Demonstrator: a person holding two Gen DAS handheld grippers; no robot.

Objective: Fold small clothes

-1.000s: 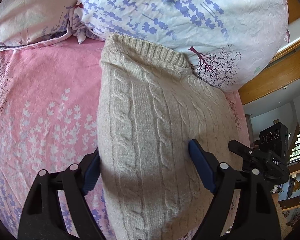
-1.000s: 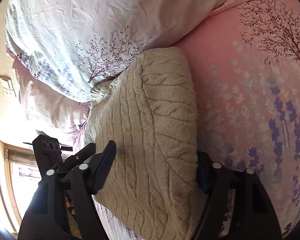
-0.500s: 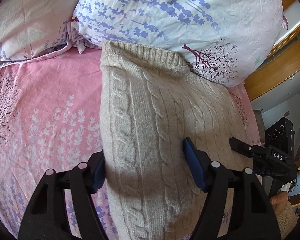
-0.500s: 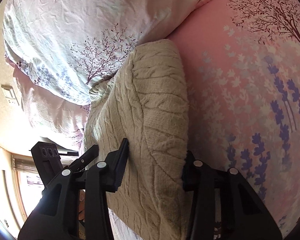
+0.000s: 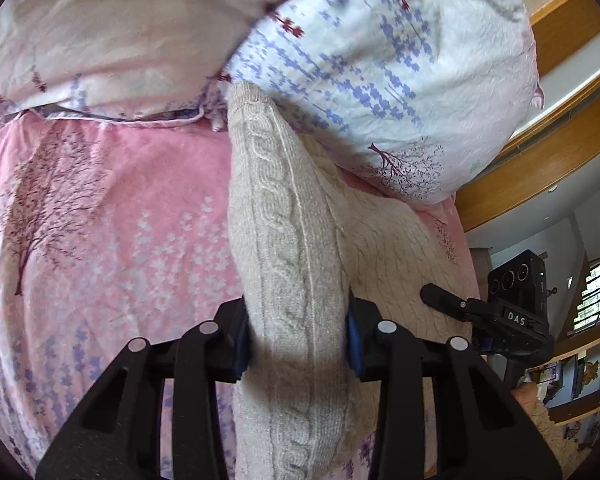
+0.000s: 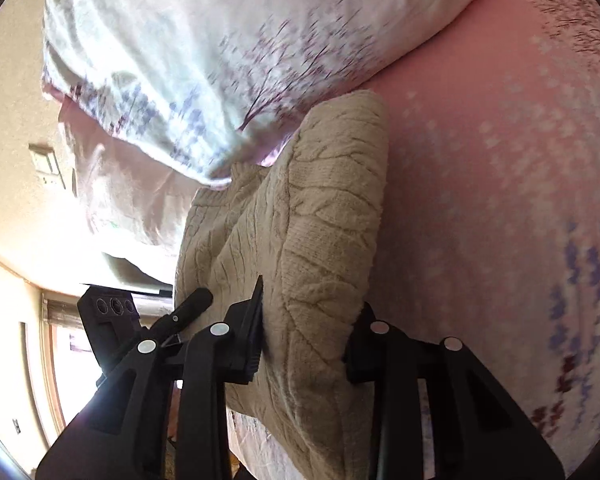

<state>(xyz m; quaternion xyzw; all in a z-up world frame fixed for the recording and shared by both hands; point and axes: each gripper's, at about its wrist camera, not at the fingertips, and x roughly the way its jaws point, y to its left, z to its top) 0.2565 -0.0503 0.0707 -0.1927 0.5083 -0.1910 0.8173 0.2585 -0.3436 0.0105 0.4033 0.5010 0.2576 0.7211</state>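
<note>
Beige cable-knit sweater [image 5: 288, 280] laid on pink floral bedsheet [image 5: 100, 232], far ribbed end tucked against white floral pillow [image 5: 380, 60]. Left gripper [image 5: 296, 344] jaws clamped on raised fold of sweater; blue pads mostly hidden by knit. Right gripper [image 6: 306, 328] jaws likewise pressed against bunched sweater [image 6: 312, 240] below pillow [image 6: 204, 60]. Near end of sweater cut off by frame. Pillow print blurred in right view.
</note>
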